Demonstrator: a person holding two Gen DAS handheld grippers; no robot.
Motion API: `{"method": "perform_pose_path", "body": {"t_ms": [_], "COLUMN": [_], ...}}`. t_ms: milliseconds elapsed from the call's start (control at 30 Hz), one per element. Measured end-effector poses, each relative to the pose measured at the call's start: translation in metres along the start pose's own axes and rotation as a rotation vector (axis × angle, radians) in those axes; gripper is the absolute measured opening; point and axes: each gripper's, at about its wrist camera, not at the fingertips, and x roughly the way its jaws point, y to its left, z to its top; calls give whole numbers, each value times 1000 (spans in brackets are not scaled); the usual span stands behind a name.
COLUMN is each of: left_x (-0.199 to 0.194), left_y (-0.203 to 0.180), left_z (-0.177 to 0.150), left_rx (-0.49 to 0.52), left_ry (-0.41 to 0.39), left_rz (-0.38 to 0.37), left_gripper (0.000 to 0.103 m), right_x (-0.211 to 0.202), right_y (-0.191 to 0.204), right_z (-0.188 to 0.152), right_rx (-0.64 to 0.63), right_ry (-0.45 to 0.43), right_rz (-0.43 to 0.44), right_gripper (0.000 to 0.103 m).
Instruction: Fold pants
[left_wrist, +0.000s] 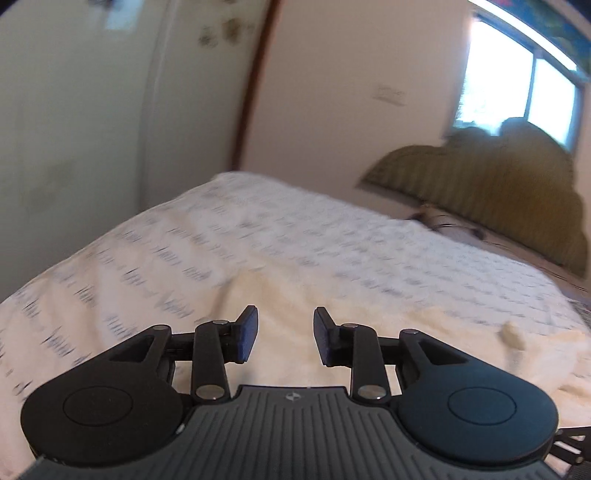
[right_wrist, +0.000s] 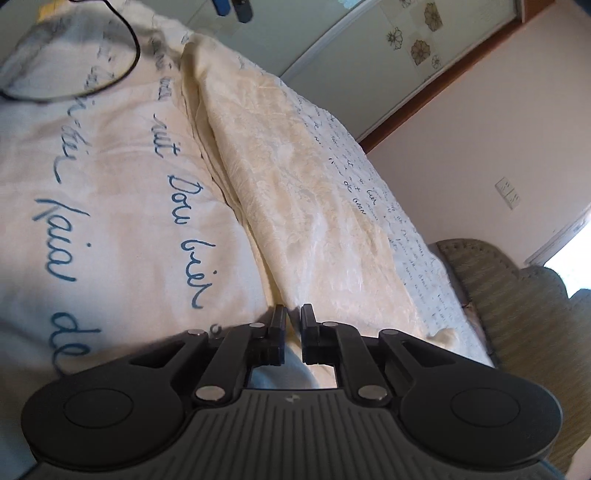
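Observation:
Cream textured pants (right_wrist: 306, 192) lie stretched along the bed, running away from my right gripper toward the far end. My right gripper (right_wrist: 293, 338) sits at their near end, jaws nearly closed with a narrow gap; I cannot tell whether cloth is pinched between them. In the left wrist view the pants (left_wrist: 295, 306) show as a cream patch just ahead of my left gripper (left_wrist: 285, 338), which is open and empty above the cloth. The left view is blurred.
The bed cover (right_wrist: 92, 177) is white with blue handwriting print. A black cable (right_wrist: 122, 70) loops at the far left. An olive padded headboard (left_wrist: 491, 199) stands to the right, with a window (left_wrist: 517, 88) above it and a wardrobe door (left_wrist: 92, 110) on the left.

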Motion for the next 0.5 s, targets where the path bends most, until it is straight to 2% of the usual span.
{"method": "perform_pose_path", "body": {"t_ms": [100, 200, 233, 333, 400, 467, 500], "left_x": [21, 55, 65, 100, 123, 146, 154], "left_y": [-41, -95, -113, -161, -182, -193, -194], "left_z": [3, -9, -16, -36, -51, -64, -71], "left_rx": [51, 112, 147, 254, 305, 350, 366], "left_ry": [32, 104, 115, 141, 164, 203, 226], "left_rz": [-172, -357, -393, -424, -398, -359, -354], "left_gripper": [57, 58, 58, 59, 59, 58, 58], "right_x": [-18, -33, -38, -54, -61, -63, -62], "right_y": [-23, -59, -74, -127, -165, -195, -208], "right_z": [-12, -36, -46, -85, -117, -147, -162], "right_rx": [140, 352, 438, 749, 983, 1168, 1249], "right_ry": [-3, -6, -4, -21, -38, -54, -70], "right_rz": [86, 65, 35, -71, -138, -184, -198], "right_gripper": [8, 8, 8, 9, 12, 20, 28]}}
